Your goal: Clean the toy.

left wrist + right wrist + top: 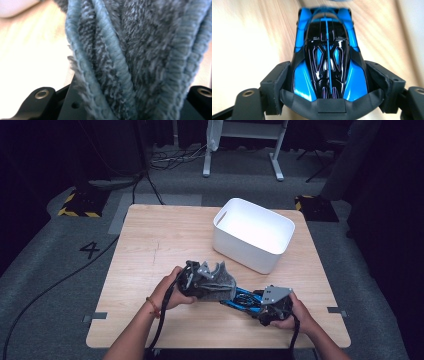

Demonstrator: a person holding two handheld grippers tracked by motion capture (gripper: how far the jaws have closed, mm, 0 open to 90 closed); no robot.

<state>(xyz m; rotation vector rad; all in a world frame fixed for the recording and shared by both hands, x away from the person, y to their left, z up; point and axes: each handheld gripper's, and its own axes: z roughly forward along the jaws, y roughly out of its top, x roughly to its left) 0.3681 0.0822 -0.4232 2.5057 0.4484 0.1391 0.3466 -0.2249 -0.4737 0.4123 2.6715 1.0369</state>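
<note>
Wooden tabletop (150, 245): near the white plastic bin (253, 234), the right gripper (267, 306) clamps a glossy blue-and-black toy car (327, 62) steady, while the left gripper (202, 281) pinches a fuzzy grey cloth (140, 57), seemingly for wiping.

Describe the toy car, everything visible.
The toy car is glossy blue plastic with a black cockpit and a thin blue centre stripe, low and sleek like a racer. The right gripper is shut on its sides, near the wide black end. In the high view it sits low over the table, between the two grippers, beside the grey cloth.
</note>
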